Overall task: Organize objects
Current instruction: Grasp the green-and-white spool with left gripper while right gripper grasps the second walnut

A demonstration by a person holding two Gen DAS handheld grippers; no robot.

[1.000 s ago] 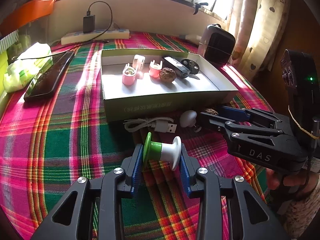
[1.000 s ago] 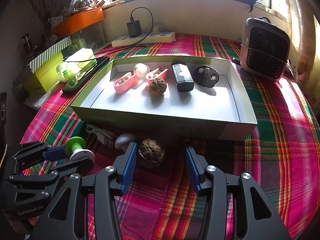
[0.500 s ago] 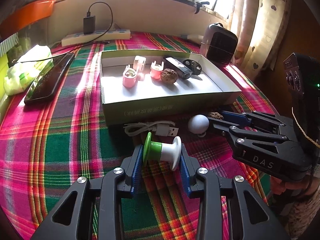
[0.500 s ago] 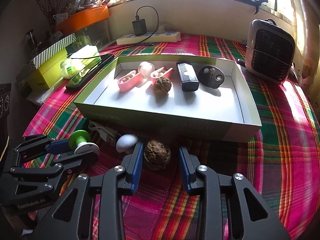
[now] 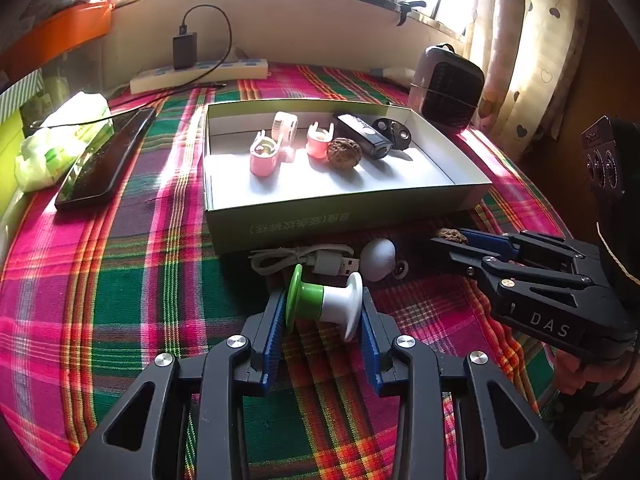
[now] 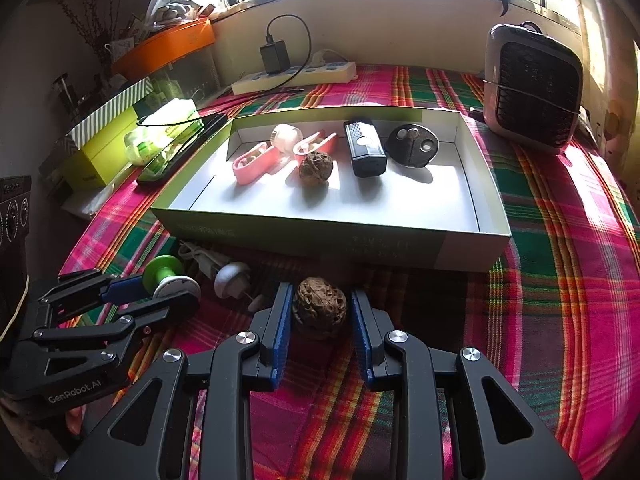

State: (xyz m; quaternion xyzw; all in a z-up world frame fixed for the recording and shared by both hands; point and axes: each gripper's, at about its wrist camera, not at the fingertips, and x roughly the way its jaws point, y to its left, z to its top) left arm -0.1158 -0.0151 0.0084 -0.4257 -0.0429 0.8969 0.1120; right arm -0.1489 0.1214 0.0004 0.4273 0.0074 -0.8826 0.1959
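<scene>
My left gripper is shut on a spool-shaped piece with a green disc and a white flared end, held just above the plaid cloth. The same piece shows at the lower left of the right wrist view. My right gripper is shut on a brown walnut, blue pads against both its sides, just in front of the green box. In the left wrist view the walnut peeks from the right gripper's tips. The box holds pink clips, a second walnut, a black device and a black disc.
A white USB cable and a white knob lie between the grippers by the box's front wall. A phone and a tissue pack sit at the left, a small heater at the back right, a power strip by the wall.
The right gripper's jaws came in from wide apart and closed on the walnut. The left gripper kept its hold on the green and white piece without moving.
</scene>
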